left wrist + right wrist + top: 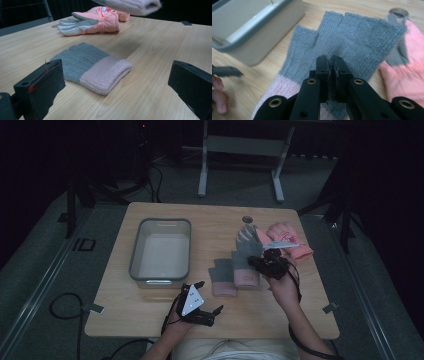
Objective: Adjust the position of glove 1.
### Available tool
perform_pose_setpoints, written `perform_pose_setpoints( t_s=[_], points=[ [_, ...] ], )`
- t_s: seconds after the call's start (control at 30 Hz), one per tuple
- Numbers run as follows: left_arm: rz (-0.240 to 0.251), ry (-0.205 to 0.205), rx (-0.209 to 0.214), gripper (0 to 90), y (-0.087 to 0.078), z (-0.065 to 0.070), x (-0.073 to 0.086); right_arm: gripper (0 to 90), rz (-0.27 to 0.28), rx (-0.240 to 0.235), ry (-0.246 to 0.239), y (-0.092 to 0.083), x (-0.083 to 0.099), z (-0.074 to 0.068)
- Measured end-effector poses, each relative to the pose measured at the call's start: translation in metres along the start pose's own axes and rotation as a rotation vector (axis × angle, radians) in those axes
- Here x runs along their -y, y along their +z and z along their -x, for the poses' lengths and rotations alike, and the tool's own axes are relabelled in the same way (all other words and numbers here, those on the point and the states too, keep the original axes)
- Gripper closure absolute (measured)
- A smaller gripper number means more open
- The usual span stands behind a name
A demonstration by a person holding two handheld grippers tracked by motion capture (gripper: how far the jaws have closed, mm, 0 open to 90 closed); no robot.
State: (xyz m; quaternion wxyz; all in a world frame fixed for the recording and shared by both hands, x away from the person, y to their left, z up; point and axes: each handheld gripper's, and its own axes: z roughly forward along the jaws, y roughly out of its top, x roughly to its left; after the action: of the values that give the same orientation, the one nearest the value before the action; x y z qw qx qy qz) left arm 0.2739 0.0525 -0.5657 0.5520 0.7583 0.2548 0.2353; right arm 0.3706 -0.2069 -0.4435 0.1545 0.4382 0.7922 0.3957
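The grey knit glove with a pink cuff is pinched in the right gripper, whose two black jaws stand pressed together on a fold of its grey fabric. In the right gripper view the glove hangs spread out in front of the jaws, stubby fingers up, with the tray's grey rim behind it to the left and the pink padded glove at the right edge. The high view places this glove over the right half of the wooden table, just in front of the right gripper and beside the pink padded gloves.

The matching second knit glove lies flat on the table, and the left gripper view shows it close up between two widely parted black jaws, neither touching it. That view also catches the lifted glove's pink cuff blurred at the top edge, clear of the wood. From above, the left gripper sits near the table's front edge, with the flat glove just beyond it and the grey tray to the left.
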Motion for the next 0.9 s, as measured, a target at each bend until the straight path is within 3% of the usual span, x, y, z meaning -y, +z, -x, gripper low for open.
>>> perform_pose_setpoints(
  t_s=[0.13, 0.33, 0.77, 0.9],
  points=[
    [-0.001, 0.001, 0.004, 0.2, 0.000, 0.000, 0.000, 84.4, 0.025, -0.025, -0.007, 0.008, -0.008, -0.016],
    [0.000, -0.003, 0.009, 0.2, 0.000, 0.000, 0.000, 84.4, -0.015, -0.047, -0.026, 0.027, -0.007, -0.031],
    [-0.003, -0.001, 0.009, 0.2, 0.000, 0.000, 0.000, 84.3, -0.114, -0.064, 0.030, 0.063, 0.012, -0.028],
    [-0.004, -0.001, 0.010, 0.2, 0.000, 0.000, 0.000, 84.0, -0.134, -0.062, 0.024, 0.071, 0.016, -0.029]
  ],
)
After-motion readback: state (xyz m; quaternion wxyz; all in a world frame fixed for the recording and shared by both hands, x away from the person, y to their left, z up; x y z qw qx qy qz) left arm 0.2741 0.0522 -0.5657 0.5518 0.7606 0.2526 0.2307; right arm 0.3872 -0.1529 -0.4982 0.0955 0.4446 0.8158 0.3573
